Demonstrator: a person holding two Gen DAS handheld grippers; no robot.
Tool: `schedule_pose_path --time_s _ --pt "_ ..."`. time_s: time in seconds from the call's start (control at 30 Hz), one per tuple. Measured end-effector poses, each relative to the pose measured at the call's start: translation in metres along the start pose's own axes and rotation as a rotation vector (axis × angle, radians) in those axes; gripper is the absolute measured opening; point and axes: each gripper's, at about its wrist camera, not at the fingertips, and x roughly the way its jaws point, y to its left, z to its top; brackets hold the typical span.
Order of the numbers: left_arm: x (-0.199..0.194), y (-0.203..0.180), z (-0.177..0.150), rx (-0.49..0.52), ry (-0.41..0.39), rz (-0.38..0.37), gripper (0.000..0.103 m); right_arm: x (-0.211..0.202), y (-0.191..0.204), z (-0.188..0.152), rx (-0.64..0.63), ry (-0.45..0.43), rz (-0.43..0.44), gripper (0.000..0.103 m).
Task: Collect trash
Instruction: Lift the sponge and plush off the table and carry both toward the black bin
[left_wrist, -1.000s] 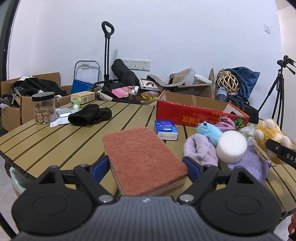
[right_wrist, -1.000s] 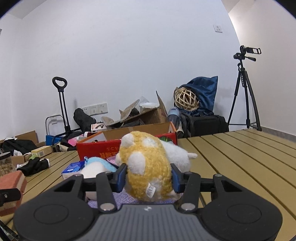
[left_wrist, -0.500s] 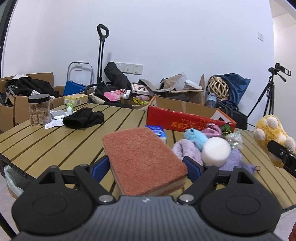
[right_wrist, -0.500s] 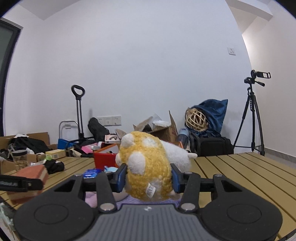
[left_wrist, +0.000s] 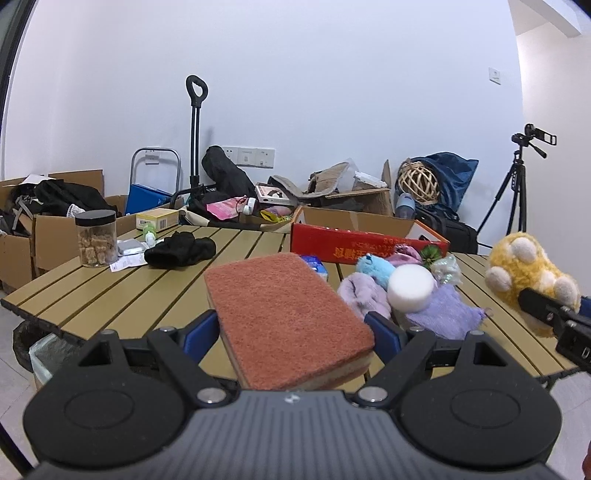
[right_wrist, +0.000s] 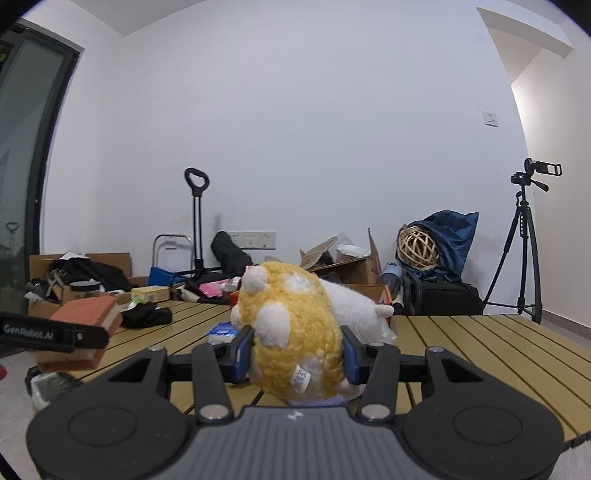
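Observation:
My left gripper (left_wrist: 293, 325) is shut on a reddish-brown scouring sponge (left_wrist: 284, 314) with a yellow underside, held in the air before the table's near edge. It also shows in the right wrist view (right_wrist: 85, 328). My right gripper (right_wrist: 295, 354) is shut on a yellow and white plush toy (right_wrist: 291, 332), held above the table; it also shows at the right of the left wrist view (left_wrist: 528, 273). A bin with a white liner (left_wrist: 44, 354) stands on the floor below the table's left corner.
On the slatted wooden table (left_wrist: 110, 291) lie a black cloth (left_wrist: 181, 251), a jar (left_wrist: 96, 238), a blue packet (left_wrist: 314, 264), a white foam disc (left_wrist: 410, 288), purple and blue plush items (left_wrist: 364, 291) and a red carton (left_wrist: 365, 240). Boxes, bags, a trolley and a tripod (left_wrist: 517, 188) stand behind.
Both grippers have pulled back and up from the table, each keeping its item. The table's near edge and the bin have come into view.

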Motion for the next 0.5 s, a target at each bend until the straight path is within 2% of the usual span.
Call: schedule_pose_path --time_s 0.23,0.5 --pt "-0.031 -0.005 -0.013 0.012 -0.001 -0.024 0.087 -0.032 0.011 -0.015 0.003 0.055 0.023 0.047" --pt "-0.071 -0.009 -0.038 0.052 0.045 -0.05 0.087 -0.071 0.019 -0.022 -0.01 0.121 0.037 0.047"
